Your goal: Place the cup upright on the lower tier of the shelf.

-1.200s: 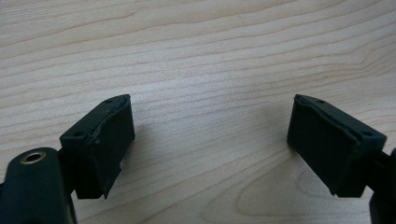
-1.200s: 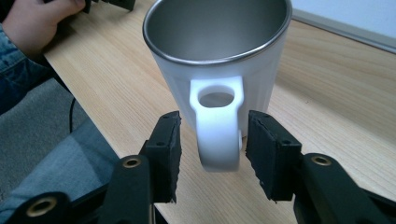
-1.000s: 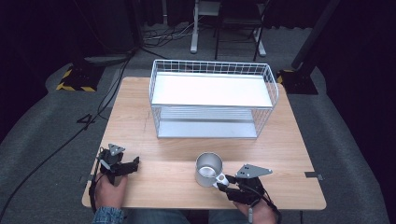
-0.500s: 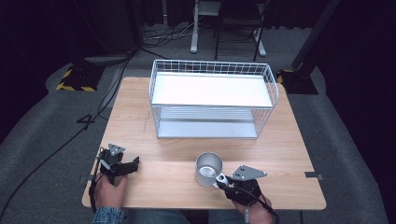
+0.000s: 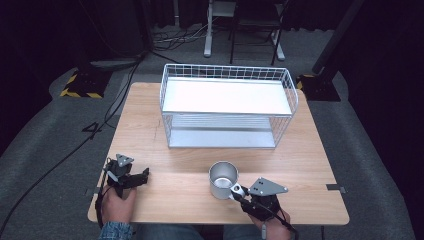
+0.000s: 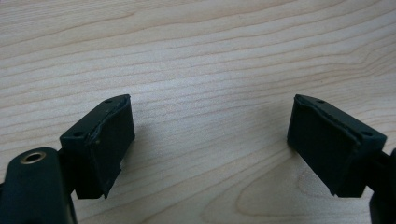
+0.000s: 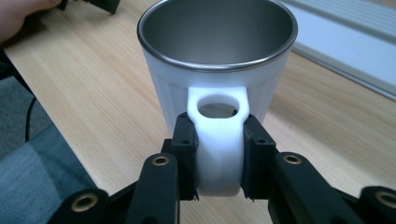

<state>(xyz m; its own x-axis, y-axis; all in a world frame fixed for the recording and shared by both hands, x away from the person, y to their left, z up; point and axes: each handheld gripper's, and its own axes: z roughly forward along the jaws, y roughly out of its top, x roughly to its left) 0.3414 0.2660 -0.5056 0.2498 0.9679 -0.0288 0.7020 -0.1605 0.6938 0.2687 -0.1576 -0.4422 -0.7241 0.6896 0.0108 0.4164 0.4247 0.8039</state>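
Right hand-held gripper (image 7: 218,156) has just been closing its jaws, and they are now clamping the white handle (image 7: 218,140) of the mug (image 5: 223,179); pads are pressing on both sides of the handle in the right gripper view. Compared with a second ago in the high view, the mug is sitting in the same spot, upright, so I'm reading this as grasp made, lift not started.

Mug is standing lower centre of the high view, on the tabletop (image 5: 165,150), handle pointing toward the bottom right of the frame. It's steel inside, white outside, and looking empty.

Left hand-held gripper (image 5: 131,176) is resting at lower left of the high view, jaws standing wide apart with nothing between them, just bare wood in the left gripper view. It's well apart from the mug.

Room: the wire basket (image 5: 227,75) is occupying the upper centre, with a two-level white shelf inside. Bare wood is lying between the mug and the basket front, so a straight lift is looking unobstructed. The mug is sitting near the bottom edge of the tabletop, so I'd avoid dragging it toward the bottom of the frame. If it's going into the basket, it is needing to clear the top rim or enter the lower opening at the front.
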